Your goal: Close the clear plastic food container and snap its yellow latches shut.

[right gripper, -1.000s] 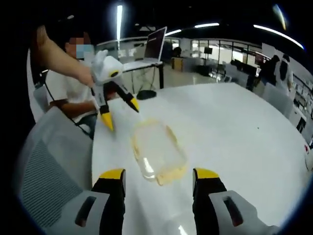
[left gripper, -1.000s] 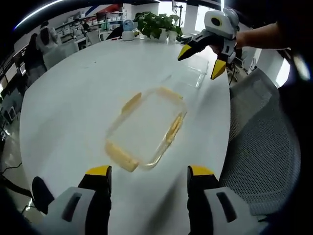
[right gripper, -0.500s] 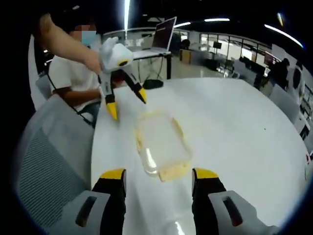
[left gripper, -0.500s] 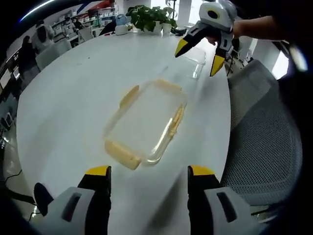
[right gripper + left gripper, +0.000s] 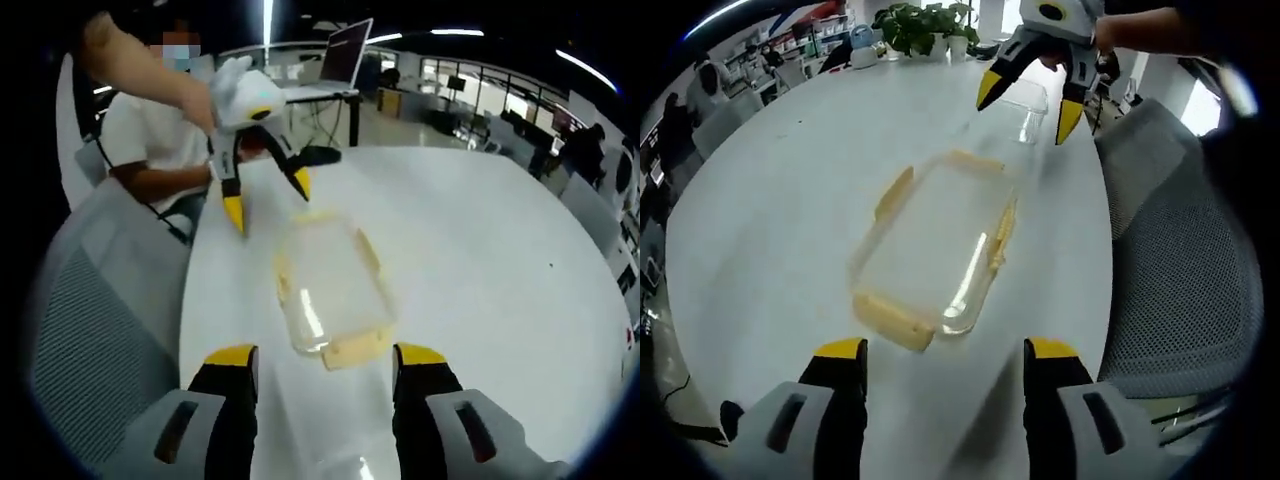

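Right gripper [image 5: 1025, 88] now hangs closer over the clear rectangular plastic container base [image 5: 1028, 110] at the white round worktop [image 5: 780, 200]'s far side; both grippers' fingers spread, empty; yellow-latched clear lid [image 5: 932, 250] near left gripper [image 5: 946, 352].

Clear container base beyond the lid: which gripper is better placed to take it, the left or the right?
Right, probably. In the left gripper view the right gripper hangs open just over the clear base. The left gripper is at the lid's near end, with the whole lid between it and the base.
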{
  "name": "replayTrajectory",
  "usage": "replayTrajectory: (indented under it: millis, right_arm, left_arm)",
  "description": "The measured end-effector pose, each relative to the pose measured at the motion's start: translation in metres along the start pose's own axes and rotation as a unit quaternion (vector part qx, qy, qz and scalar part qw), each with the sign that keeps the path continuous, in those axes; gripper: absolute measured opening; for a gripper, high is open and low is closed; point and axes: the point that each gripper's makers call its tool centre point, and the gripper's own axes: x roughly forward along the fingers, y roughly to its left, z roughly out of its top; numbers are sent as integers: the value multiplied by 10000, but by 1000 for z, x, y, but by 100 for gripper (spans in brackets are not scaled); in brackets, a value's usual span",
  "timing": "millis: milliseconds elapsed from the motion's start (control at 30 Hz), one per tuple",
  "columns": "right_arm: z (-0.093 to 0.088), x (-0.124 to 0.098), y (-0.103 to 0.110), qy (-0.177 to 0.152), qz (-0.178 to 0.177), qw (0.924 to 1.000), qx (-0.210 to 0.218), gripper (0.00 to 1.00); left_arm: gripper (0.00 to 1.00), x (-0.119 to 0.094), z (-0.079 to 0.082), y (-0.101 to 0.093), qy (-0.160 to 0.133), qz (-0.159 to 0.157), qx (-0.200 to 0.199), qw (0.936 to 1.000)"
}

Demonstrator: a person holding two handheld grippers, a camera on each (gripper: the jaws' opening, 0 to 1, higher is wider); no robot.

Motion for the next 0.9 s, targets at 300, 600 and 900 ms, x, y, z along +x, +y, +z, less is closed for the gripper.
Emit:
replayTrajectory:
  millis: [300, 600, 900]
  right_arm:
    - [-3, 8, -4, 167, 113, 9998, -82, 53]
    - [-10, 15, -9, 416, 201, 9987, -207, 53]
    - [-12, 21, -11, 546, 262, 9979, -244, 53]
  left_arm:
    - [62, 1, 0, 11, 119, -55, 267, 9996]
    - [61, 5, 1, 16, 230, -188, 495, 9983]
    - [60, 9, 1, 19, 395, -291, 875, 9950]
